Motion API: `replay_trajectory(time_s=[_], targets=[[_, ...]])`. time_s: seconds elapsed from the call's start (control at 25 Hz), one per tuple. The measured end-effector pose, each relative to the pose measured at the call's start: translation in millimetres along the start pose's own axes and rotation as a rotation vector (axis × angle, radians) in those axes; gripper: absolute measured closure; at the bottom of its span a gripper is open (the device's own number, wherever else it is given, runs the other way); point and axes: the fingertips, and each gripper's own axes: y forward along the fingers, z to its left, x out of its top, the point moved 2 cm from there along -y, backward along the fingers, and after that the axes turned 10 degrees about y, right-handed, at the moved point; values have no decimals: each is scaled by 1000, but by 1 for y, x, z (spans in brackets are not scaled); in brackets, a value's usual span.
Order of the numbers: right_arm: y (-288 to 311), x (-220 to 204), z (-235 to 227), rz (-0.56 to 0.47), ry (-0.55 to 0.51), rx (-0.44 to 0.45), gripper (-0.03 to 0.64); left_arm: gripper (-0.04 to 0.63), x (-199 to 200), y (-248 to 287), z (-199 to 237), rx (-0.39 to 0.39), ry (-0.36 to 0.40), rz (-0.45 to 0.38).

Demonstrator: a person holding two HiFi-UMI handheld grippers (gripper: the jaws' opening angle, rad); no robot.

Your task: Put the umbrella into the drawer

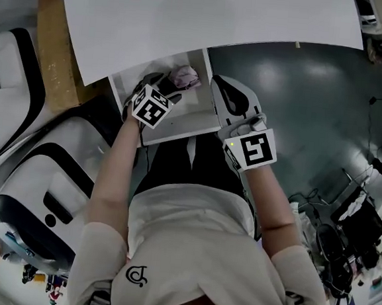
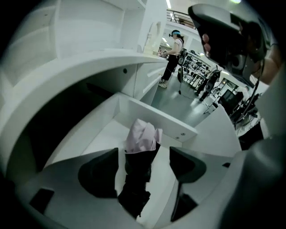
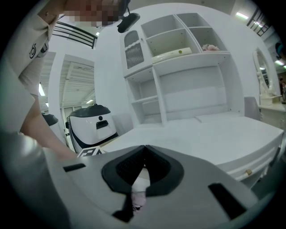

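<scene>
Looking down, the umbrella (image 2: 138,172) lay inside the drawer (image 2: 156,117) between the left gripper (image 2: 143,169)'s wide-apart jaws, untouched, so basically dropped off I reckon, while the right gripper (image 3: 144,156) was clamped together on nothing.

The operator wears a white short-sleeved shirt (image 1: 190,241) with a black emblem (image 1: 138,275) at lower centre, and black trousers (image 1: 177,164). Left tongs (image 1: 165,85) and right tongs (image 1: 224,92) each have a pale shell, black pads and a black-and-white marker cube (image 1: 150,106).

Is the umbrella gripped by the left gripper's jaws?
No, the jaws stand wide apart, and the umbrella lies loose in the drawer.
</scene>
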Motion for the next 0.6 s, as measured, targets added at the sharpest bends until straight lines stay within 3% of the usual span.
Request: replay_trajectory(time_s=[0.36,0.6], targets=[[-14,40,28,-22,-59,60,611,575,37,-90,7,203,-45,-155],[-22,70,42,-50,-97,89,611,583,72,-158,4,337,-5,-287]])
